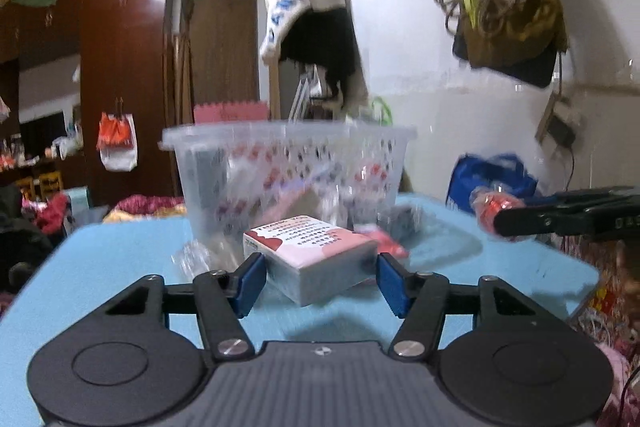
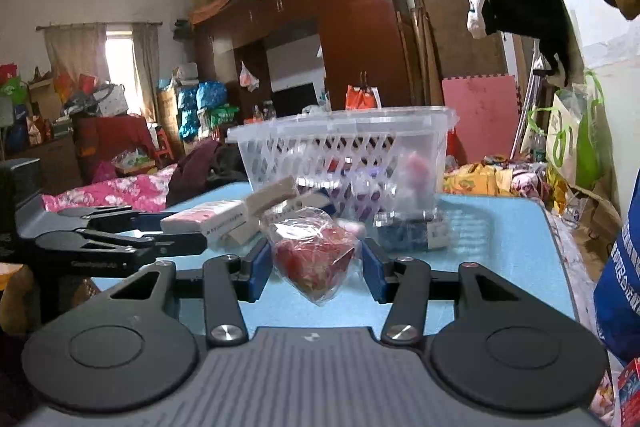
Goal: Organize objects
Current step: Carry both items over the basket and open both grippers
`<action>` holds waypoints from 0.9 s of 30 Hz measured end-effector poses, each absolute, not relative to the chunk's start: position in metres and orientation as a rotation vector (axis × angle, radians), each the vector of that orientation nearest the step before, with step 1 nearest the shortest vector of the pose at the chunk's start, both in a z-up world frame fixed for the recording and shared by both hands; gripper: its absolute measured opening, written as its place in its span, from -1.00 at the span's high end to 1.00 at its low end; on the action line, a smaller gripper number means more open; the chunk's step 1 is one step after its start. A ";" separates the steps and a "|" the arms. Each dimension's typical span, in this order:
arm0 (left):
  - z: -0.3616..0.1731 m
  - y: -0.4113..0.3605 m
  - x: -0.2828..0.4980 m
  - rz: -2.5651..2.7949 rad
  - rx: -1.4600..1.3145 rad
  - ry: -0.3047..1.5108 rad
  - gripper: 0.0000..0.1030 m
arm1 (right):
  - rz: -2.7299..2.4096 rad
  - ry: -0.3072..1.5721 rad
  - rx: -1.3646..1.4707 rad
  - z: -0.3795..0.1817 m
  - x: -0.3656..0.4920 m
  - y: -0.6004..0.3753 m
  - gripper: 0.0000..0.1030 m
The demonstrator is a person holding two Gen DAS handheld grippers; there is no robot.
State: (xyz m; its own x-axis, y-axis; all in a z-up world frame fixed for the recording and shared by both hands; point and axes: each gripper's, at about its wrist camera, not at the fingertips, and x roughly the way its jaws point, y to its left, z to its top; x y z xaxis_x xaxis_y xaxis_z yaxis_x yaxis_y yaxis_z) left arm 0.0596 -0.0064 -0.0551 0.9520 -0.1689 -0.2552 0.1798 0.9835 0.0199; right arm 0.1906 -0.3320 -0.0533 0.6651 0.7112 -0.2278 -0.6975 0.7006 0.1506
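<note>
- Left gripper [image 1: 320,277] pinching a pink-and-white box [image 1: 310,255], tilted, raised off the blue table [image 1: 120,255].
- Right gripper [image 2: 314,269] clamped on a clear bag of red items [image 2: 314,259], also clear of the tabletop.
- Beyond both, a clear lattice basket [image 1: 288,175] standing on the table.
- Small boxes [image 2: 224,219] and packets lying near the basket's foot.

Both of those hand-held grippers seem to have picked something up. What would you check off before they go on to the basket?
1. Left hand-held gripper gripping the box: ok, box lifted and tilted.
2. Right hand-held gripper holding the red packet: ok.
3. Basket upright with its top open: ok.
4. Room left inside the basket: cannot tell.
5. Loose items on the blue table in front of the basket: not ok, crowded.
</note>
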 end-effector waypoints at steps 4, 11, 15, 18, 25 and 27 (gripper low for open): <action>-0.039 -0.001 0.058 -0.172 0.023 0.197 -0.24 | 0.801 0.247 0.048 -0.037 0.196 -0.326 -0.01; 0.028 0.008 0.105 -0.143 -0.005 0.116 -0.24 | 0.807 0.189 0.042 0.022 0.233 -0.301 0.00; 0.059 0.008 0.169 -0.146 -0.028 0.213 -0.24 | 0.752 0.224 0.004 0.051 0.278 -0.271 0.00; 0.059 0.009 0.216 -0.154 -0.051 0.305 -0.26 | 0.746 0.283 -0.049 0.051 0.305 -0.250 -0.03; 0.052 0.030 0.206 -0.118 -0.072 0.277 -0.56 | 0.691 0.245 -0.086 0.045 0.293 -0.261 -0.90; 0.051 0.037 0.178 -0.118 -0.057 0.256 -0.73 | 0.684 0.232 -0.069 0.046 0.277 -0.280 -1.00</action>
